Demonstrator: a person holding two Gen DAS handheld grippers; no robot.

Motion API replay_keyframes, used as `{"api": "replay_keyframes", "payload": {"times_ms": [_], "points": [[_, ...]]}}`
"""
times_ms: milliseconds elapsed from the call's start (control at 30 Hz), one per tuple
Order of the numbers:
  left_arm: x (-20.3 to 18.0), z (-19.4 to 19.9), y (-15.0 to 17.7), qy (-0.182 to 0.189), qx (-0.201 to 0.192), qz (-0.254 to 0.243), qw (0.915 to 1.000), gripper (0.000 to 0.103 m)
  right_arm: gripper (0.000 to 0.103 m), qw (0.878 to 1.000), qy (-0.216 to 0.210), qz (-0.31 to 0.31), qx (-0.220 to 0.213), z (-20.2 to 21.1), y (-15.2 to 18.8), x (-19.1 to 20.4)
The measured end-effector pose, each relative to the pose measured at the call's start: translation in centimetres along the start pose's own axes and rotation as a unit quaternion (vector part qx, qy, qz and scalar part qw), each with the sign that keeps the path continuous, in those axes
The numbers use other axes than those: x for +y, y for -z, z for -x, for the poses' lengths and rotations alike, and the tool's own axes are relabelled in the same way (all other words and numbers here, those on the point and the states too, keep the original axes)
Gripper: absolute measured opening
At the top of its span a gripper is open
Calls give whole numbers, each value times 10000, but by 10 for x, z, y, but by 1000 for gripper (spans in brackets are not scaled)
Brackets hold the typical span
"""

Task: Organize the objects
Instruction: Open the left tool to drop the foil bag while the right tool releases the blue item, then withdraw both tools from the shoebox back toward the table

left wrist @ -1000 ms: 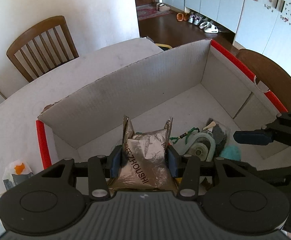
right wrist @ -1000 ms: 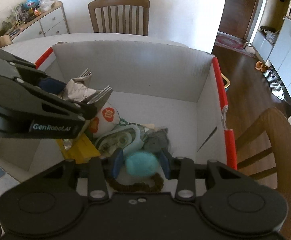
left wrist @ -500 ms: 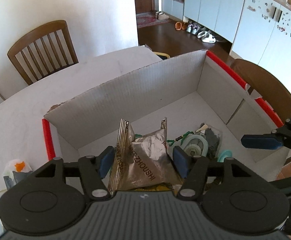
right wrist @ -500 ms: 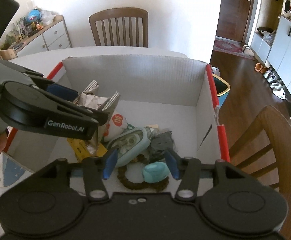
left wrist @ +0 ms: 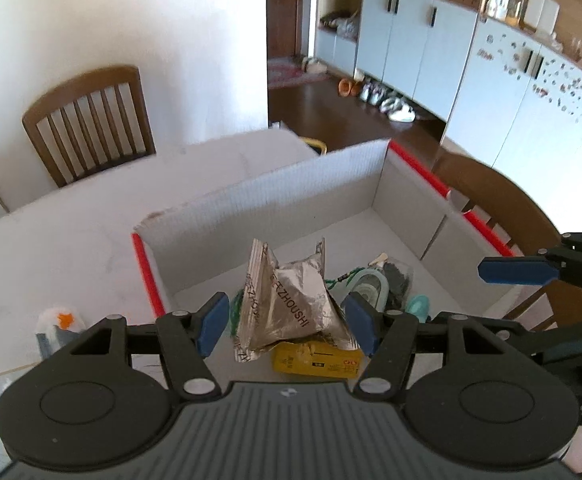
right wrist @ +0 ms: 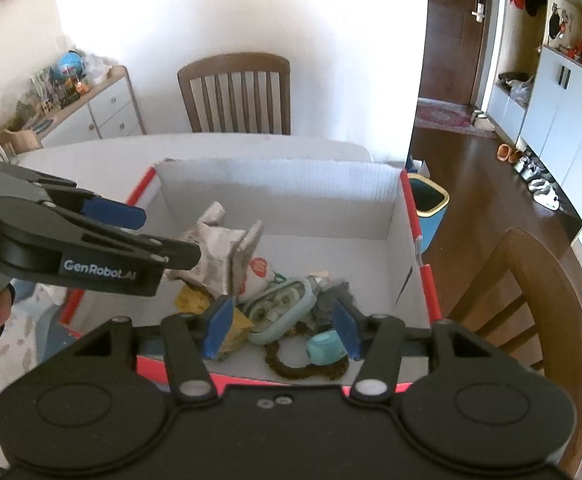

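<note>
**Release of two items into the cardboard box [right wrist: 403, 220].**

Both grippers have just let go and lifted clear. The left gripper [left wrist: 287, 322], jaws parted, hangs above the silver foil pouch [left wrist: 291, 304], now lying at the box's near left on a yellow packet [left wrist: 315, 362]. The right gripper [right wrist: 283, 330], its jaws having just been opening, stands released over the teal object [right wrist: 325, 348] at the near wall. Judged: both items stowed.

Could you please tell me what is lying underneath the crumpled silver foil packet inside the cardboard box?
A yellow carton sticks out beneath the foil packet, on the floor of the cardboard box. How far it runs under the packet is covered.
</note>
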State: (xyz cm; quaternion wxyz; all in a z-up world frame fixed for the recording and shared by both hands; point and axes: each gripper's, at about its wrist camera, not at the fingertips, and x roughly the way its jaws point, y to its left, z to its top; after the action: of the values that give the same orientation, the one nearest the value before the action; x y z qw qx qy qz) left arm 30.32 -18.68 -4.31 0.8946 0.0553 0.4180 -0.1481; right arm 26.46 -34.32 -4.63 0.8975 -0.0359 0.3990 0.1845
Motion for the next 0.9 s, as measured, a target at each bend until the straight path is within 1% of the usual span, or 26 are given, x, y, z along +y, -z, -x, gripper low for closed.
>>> {"api": "replay_keyframes", "payload": {"times_ms": [133,200,267,333,433,533,700,900], "points": [[3,23,6,-16,-255,-142,9996,64,61,9997,14,-84,-209,14,0,11],[8,34,10,32,-351,-109,9993,68,63,9996,-11,-142,-261,19,1,17],[14,44,13,74,-434,-56,9990,68,64,9994,-13,-165,-307,25,1,24],[19,53,18,105,-485,-35,9988,69,66,9992,-8,-193,-355,29,2,31],[31,65,25,151,-560,28,9983,73,70,9988,-37,-266,-400,36,3,42],[45,77,33,162,-611,99,9980,74,75,9985,-45,-294,-449,42,3,57],[64,93,46,125,-724,53,9973,82,84,9977,-37,-389,-546,48,4,83],[91,111,64,137,-834,90,9964,83,93,9967,-14,-540,-614,49,8,113]]}}
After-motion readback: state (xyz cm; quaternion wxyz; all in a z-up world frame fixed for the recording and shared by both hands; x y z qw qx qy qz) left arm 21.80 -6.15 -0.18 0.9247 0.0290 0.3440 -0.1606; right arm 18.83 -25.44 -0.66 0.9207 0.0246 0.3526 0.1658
